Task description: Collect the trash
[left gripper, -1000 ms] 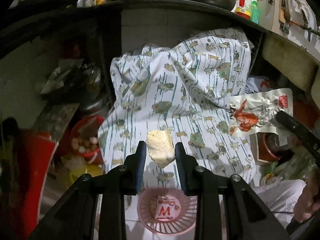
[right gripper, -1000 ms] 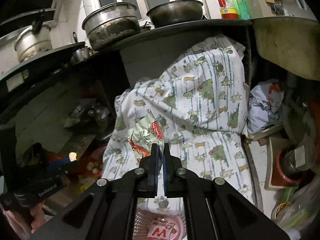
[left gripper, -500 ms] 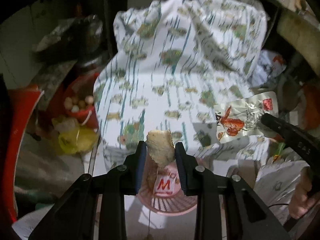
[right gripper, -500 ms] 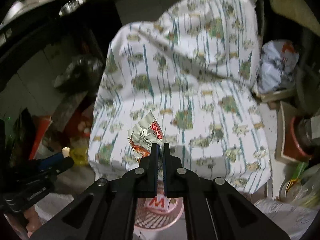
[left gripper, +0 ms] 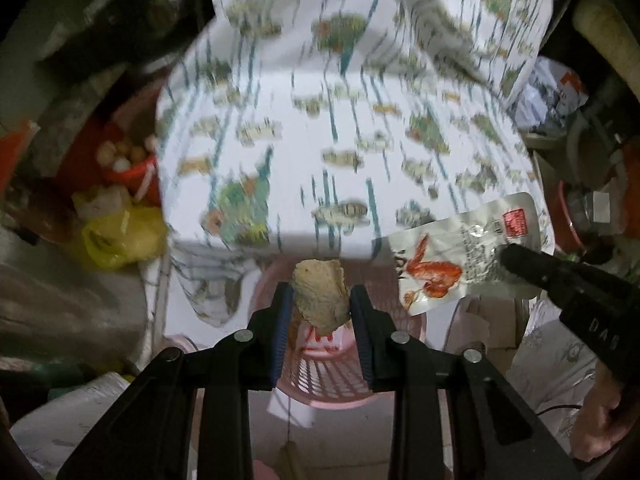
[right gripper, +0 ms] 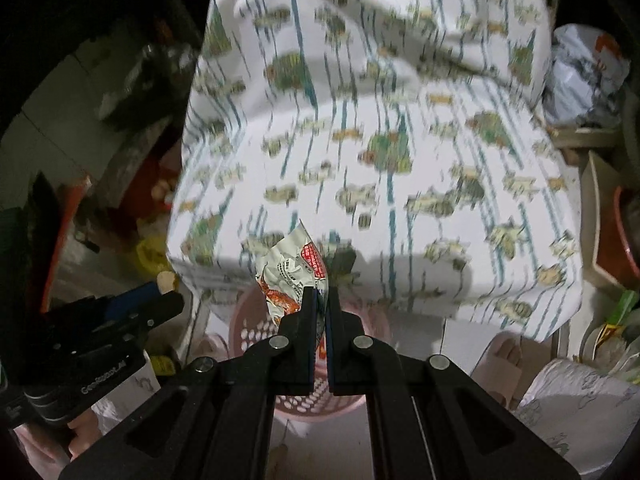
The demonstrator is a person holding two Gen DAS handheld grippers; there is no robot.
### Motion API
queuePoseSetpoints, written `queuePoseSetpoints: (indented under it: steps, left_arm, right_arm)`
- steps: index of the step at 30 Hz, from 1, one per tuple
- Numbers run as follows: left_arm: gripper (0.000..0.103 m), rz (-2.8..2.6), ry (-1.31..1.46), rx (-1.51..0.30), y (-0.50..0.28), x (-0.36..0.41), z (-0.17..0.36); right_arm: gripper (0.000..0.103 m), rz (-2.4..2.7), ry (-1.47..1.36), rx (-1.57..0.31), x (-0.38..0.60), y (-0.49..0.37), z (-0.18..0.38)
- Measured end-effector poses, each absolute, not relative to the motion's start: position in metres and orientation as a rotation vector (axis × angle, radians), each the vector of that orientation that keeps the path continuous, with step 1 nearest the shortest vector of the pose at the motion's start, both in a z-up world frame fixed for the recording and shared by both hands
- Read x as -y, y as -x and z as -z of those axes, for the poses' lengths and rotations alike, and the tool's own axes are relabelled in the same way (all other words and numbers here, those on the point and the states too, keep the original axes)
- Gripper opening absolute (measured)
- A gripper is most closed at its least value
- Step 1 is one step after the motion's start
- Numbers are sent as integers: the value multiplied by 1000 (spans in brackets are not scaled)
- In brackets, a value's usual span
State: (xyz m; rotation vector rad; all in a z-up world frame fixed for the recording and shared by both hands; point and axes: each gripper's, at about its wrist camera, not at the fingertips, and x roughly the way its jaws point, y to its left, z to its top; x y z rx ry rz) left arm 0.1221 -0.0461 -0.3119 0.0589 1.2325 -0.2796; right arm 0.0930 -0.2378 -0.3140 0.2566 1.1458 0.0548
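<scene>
My left gripper (left gripper: 320,300) is shut on a crumpled beige scrap of paper (left gripper: 320,294) and holds it above a pink plastic basket (left gripper: 320,384) on the floor. My right gripper (right gripper: 322,300) is shut on a silver snack wrapper with a red chicken-wing print (right gripper: 290,276), also above the pink basket (right gripper: 256,332). The wrapper shows in the left wrist view (left gripper: 460,252) with the right gripper's dark tip on its right edge. The left gripper shows at the left of the right wrist view (right gripper: 160,292).
A table under a white fish-print cloth (left gripper: 340,128) stands just beyond the basket. Left of it are a red bucket of eggs (left gripper: 128,160) and a yellow bag (left gripper: 120,236). Bags and a red-rimmed pot (right gripper: 624,236) crowd the right side.
Both grippers have tilted down and drawn back from the cloth-covered table, carrying the paper scrap and the wrapper over the pink basket. Both grips are unchanged.
</scene>
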Motion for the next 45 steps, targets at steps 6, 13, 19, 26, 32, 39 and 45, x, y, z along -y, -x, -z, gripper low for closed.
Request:
queuePoseSetpoints:
  steps: [6,13,19,26,32,39,45]
  left_arm:
    - [29,277,-46,-1360,-128,54,360]
    - [29,254,-86,-1419,-132,61,399]
    - [65,235,-91,-1459,-134,60,409]
    - [71,207,-56,-1367,-136,44,370]
    - [71,212,-51,-1215,-122,31,308]
    - [80,183,-110,-1011,-98,20,237]
    - [93,159,-105,-877,-86,12,194]
  right_arm:
    - [4,-59,-286,-1302,231,-104,373]
    - [4,-34,-298,-1367,229,-113,419]
    - [17,-18,-396,-1417,238,-116,441]
    - [42,-4,-439,-1347,251,-112,412]
    - [46,-48,-420,-1234,250,-99,357]
    - [70,-9,-224,-941,244,-75,265]
    - [85,-14,-181,-808,236,-61,218]
